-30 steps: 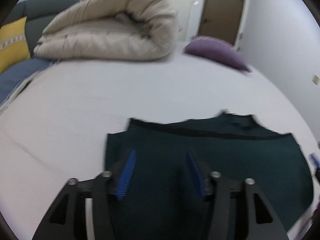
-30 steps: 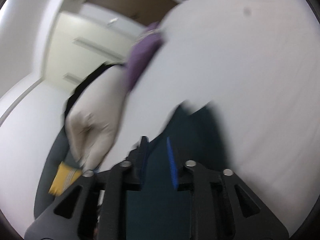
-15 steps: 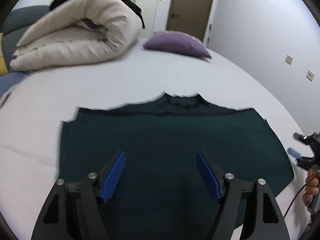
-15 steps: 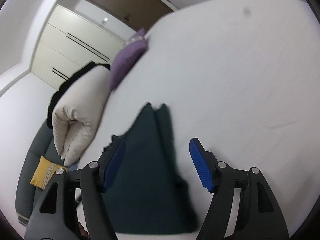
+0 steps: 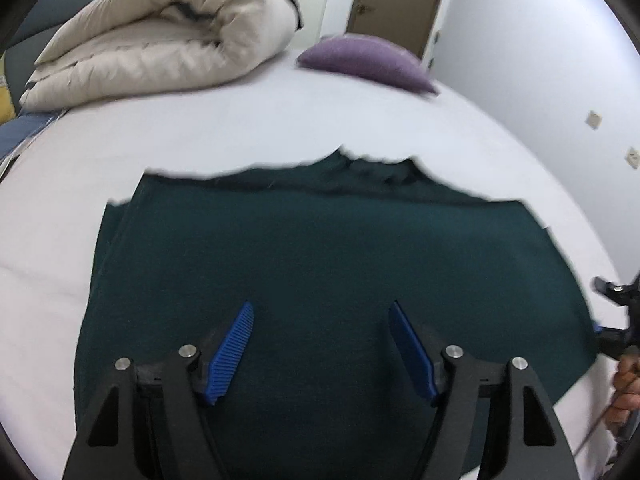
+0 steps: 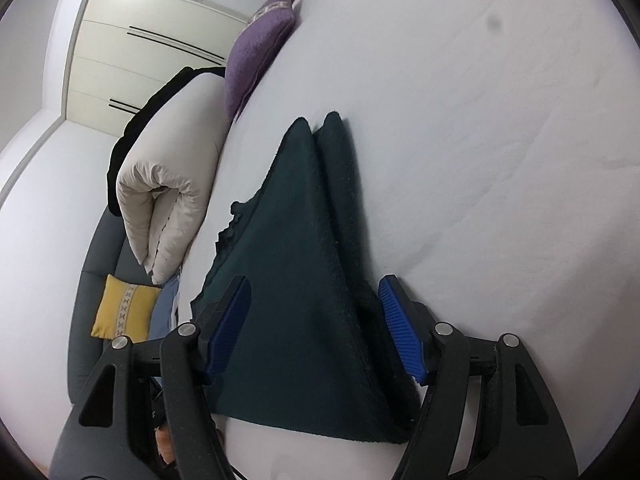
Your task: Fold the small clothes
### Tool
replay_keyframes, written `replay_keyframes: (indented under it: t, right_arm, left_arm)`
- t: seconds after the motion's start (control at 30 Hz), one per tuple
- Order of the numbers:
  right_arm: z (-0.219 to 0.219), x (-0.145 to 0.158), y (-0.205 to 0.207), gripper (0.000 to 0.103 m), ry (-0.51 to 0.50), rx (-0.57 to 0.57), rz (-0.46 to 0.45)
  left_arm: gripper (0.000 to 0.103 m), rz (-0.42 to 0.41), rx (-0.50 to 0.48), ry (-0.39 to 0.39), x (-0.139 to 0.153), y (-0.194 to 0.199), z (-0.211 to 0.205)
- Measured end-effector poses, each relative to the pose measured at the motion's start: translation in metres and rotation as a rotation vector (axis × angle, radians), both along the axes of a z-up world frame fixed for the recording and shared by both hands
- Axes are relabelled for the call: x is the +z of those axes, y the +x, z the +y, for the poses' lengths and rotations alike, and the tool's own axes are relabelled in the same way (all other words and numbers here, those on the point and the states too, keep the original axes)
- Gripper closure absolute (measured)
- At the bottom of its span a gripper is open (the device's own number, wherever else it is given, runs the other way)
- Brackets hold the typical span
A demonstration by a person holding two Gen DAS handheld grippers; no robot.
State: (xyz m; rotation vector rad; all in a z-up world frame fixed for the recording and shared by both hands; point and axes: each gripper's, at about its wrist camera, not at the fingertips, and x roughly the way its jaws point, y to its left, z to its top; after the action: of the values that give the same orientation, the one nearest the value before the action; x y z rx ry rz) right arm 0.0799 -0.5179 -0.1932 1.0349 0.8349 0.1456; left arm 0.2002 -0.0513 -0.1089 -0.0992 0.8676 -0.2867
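Since a second ago, both grippers' jaws have spread apart over the dark green garment point(image 5: 320, 260), left closing.

Both pairs of jaws have spread wider than a second ago. The left gripper point(image 5: 321, 338) has slid along the dark green garment point(image 5: 320, 264), its jaws now closing slightly; the right gripper point(image 6: 315, 320) now straddles the garment's folded edge.

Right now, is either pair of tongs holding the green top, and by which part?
Neither. The left tongs, closing slightly, and the right tongs both gape over the green top, pads clear of the cloth.
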Motion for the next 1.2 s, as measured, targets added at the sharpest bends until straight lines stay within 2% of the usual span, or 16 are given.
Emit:
replay_keyframes:
  t: [0.07,0.17,0.27,0.37,0.47,0.5,0.63,0.8,0.83,0.9,0.93,0.97,1.03,1.1,1.17,1.2]
  right_arm:
    - [-0.001,-0.001,0.000,0.039,0.028,-0.001,-0.006]
    - [0.003,-0.001,0.006,0.042,0.051,0.017,0.010]
    - [0.013,-0.005,0.019,0.049,0.079,0.057,0.044]
    - [0.022,-0.010,0.028,0.059,0.079,0.081,0.062]
    - [0.026,-0.022,0.029,0.074,0.109,0.046,0.069]
    - [0.027,-0.025,0.029,0.083,0.109,0.033,0.072]
    - [0.039,-0.023,0.033,0.086,0.059,-0.008,0.072]
    - [0.058,0.000,0.038,0.088,-0.084,-0.056,0.081]
    - [0.069,0.011,0.042,0.088,-0.145,-0.058,0.080]
    - [0.092,0.033,0.053,0.088,-0.244,-0.047,0.073]
    - [0.106,0.046,0.060,0.088,-0.303,-0.030,0.064]
    - [0.122,0.057,0.068,0.088,-0.359,-0.011,0.055]
    - [0.170,0.083,0.086,0.088,-0.500,0.065,0.017]
    - [0.258,0.106,0.104,0.088,-0.689,0.287,-0.081]
    - [0.323,0.104,0.112,0.089,-0.834,0.453,-0.114]
    - [0.346,0.097,0.116,0.089,-0.888,0.505,-0.114]
  left_arm:
    - [0.031,-0.007,-0.027,0.008,0.003,0.004,-0.009]
    - [0.029,0.067,-0.018,-0.002,-0.018,0.022,-0.012]
    - [0.027,0.038,-0.030,0.011,-0.023,0.021,-0.012]
    - [0.027,0.031,-0.043,0.005,-0.024,0.018,-0.010]
    - [0.025,0.039,-0.042,-0.019,-0.027,0.020,-0.006]
    - [0.024,0.038,-0.042,-0.017,-0.027,0.020,-0.006]
    - [0.022,0.043,-0.041,-0.034,-0.030,0.022,-0.001]
    - [0.022,0.058,-0.050,-0.087,-0.030,0.025,0.008]
    - [0.022,0.061,-0.051,-0.099,-0.030,0.026,0.009]
    - [0.023,0.085,-0.051,-0.170,-0.028,0.030,0.019]
    - [0.025,0.113,-0.039,-0.242,-0.025,0.034,0.031]
    - [0.034,0.143,-0.020,-0.314,-0.023,0.037,0.045]
    - [0.037,0.171,0.030,-0.445,-0.018,0.039,0.076]
    - [0.031,0.167,0.072,-0.534,-0.016,0.041,0.103]
    - [0.023,0.198,0.085,-0.628,-0.019,0.042,0.121]
    - [0.022,0.209,0.082,-0.664,-0.021,0.043,0.127]
